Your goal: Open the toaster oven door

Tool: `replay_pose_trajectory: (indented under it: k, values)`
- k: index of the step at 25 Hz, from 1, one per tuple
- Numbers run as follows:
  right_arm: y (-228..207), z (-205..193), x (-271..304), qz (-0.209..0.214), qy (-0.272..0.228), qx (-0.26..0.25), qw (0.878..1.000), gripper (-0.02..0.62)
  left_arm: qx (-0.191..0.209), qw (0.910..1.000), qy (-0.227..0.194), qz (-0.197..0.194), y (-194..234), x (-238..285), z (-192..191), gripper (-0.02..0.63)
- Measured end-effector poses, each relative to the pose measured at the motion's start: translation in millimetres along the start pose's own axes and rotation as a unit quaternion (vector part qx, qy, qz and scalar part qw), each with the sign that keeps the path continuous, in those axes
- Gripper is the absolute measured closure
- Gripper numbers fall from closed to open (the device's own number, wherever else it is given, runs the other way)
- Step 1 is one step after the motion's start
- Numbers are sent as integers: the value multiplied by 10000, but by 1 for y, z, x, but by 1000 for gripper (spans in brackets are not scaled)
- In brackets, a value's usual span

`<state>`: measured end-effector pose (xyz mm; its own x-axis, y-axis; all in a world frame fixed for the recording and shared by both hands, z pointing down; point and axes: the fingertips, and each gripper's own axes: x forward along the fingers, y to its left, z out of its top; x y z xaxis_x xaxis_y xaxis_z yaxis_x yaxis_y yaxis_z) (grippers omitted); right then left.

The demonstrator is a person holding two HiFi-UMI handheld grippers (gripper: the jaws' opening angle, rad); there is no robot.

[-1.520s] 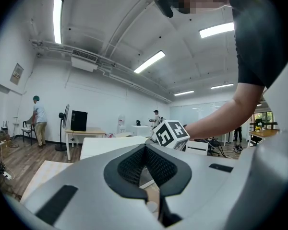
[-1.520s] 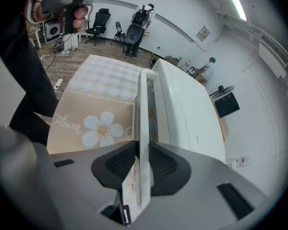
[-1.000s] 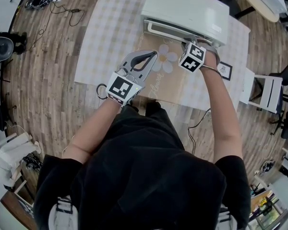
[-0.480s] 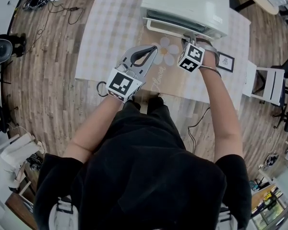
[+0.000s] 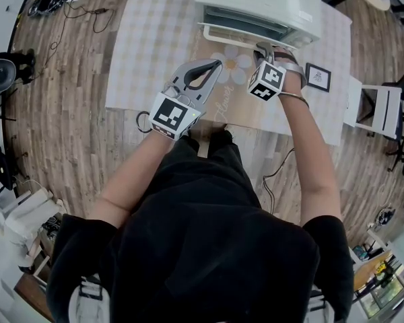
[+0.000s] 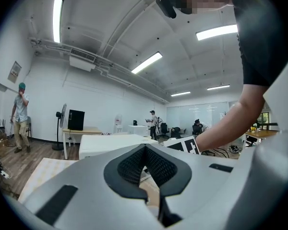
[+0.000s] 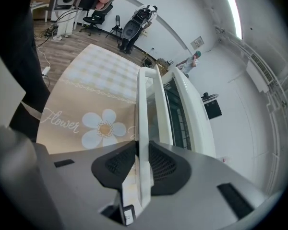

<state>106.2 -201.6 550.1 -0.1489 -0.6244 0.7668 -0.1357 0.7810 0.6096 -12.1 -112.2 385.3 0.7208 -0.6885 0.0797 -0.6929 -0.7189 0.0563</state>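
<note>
**Oven.** The white toaster oven (image 5: 259,5) stands at the far edge of the surface (image 5: 148,46), on a checked cloth. In front of it lies a beige mat (image 5: 232,110) printed with a flower (image 7: 102,128).

**Door.** The door (image 7: 159,104) is partly open. Its top edge is tilted away from the oven body, and a narrow gap shows between them. The handle (image 7: 143,99) is a white bar that runs across the top edge of the door.

**Right gripper.** The right gripper (image 5: 264,48) is at the oven front, toward the right end of the handle. Its jaws are clenched on the handle: the bar passes between the two dark pads, and both pads press on it.

**Left gripper.** The left gripper (image 5: 215,64) is held above the mat, left of the right gripper and apart from the oven. Its jaws are closed, tip against tip, with nothing between them.

**Other items.** A small framed picture (image 5: 318,77) lies on the surface, just right of the right gripper.
</note>
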Motion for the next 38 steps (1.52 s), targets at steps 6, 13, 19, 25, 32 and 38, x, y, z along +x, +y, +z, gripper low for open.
replay_pose_trajectory:
  k: [6,13,19,25,32,38]
  values:
    - [4,0,-2,-128,-8,-19,9999,495,-22,10000,-17,-37,-3,-2,1,594]
    - [10,0,-4,-300,-33,16,9995,495,-11,10000,9,-92,-6,-5,-1,594]
    - [16,-1,-4,-429,-49,29,9991,495,3,9999,80,-141,-10,-4,-7,594]
    - [21,-1,-4,-552,-28,94,9984,495,63,9997,-25,-227,-14,1,-8,594]
    - [32,-3,-2,-604,-34,44,9982,495,151,9996,-64,-249,-12,10,-14,594]
    - [44,-3,-4,-746,-67,39,9972,492,119,9996,-60,-255,-14,11,-20,594]
